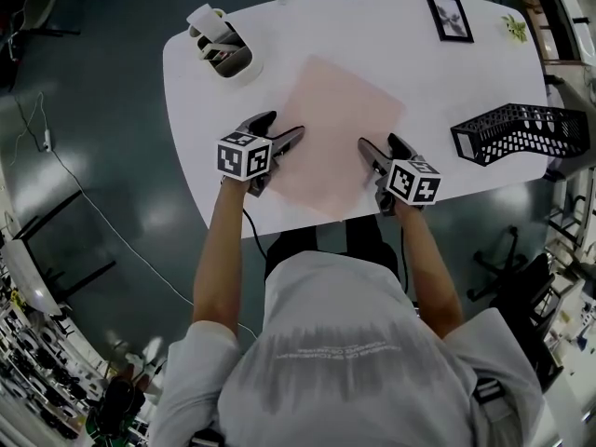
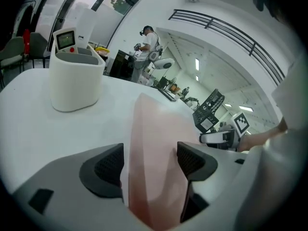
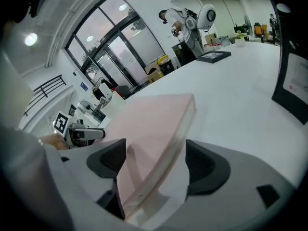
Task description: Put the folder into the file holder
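A pale pink folder [image 1: 335, 128] lies on the white table [image 1: 438, 91], its near corner at the front edge. My left gripper [image 1: 285, 125] is at the folder's left edge and stands open. In the left gripper view the folder [image 2: 156, 143] runs between the jaws of my left gripper [image 2: 150, 160], and the pads do not press it. My right gripper [image 1: 380, 142] is at the right edge, also open, with the folder [image 3: 154, 124] between the wide jaws of my right gripper [image 3: 156, 158]. The black mesh file holder [image 1: 521, 133] lies on its side at the table's right end.
A white desk organiser [image 1: 223, 49] stands at the back left. A framed picture [image 1: 449, 17] and a small plant [image 1: 514, 28] sit at the back right. The person's body is close to the front edge. Other people stand far off in the room.
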A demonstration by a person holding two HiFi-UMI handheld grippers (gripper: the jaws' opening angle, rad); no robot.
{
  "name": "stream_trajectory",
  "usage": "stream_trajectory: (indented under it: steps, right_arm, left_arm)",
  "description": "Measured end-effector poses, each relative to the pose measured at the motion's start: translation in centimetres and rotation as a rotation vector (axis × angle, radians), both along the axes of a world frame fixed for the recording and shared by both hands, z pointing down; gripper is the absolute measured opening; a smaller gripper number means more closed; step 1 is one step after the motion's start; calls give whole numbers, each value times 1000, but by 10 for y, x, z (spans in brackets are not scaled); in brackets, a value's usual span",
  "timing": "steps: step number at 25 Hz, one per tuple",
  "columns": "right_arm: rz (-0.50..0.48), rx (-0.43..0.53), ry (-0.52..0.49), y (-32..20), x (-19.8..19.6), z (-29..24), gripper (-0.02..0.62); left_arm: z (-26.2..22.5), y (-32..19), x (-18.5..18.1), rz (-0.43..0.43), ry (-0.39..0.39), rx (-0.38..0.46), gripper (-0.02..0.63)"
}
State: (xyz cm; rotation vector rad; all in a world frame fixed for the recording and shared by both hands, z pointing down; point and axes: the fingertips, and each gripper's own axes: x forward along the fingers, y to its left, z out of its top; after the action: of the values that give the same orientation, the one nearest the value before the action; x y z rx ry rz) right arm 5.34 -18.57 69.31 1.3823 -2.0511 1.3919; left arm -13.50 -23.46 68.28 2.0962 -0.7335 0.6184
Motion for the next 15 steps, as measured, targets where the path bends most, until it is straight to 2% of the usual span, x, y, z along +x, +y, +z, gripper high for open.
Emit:
stream_trajectory:
  steps: [4,8,11,15]
  right_arm:
    - [14,7,18,0,-1,1,377]
    - [21,12,-3,-1,-6,-1,382]
    - [61,15,-33,-4,-7,-3,382]
    - [103,78,-53,-6,-7,-13,383]
  left_arm:
    - [1,14,13,71,-7,17,370]
    - [1,15,13,75,-17,30,370]
    - [2,14,13,83,-20,36,370]
    - [2,14,13,80,-19,39,370]
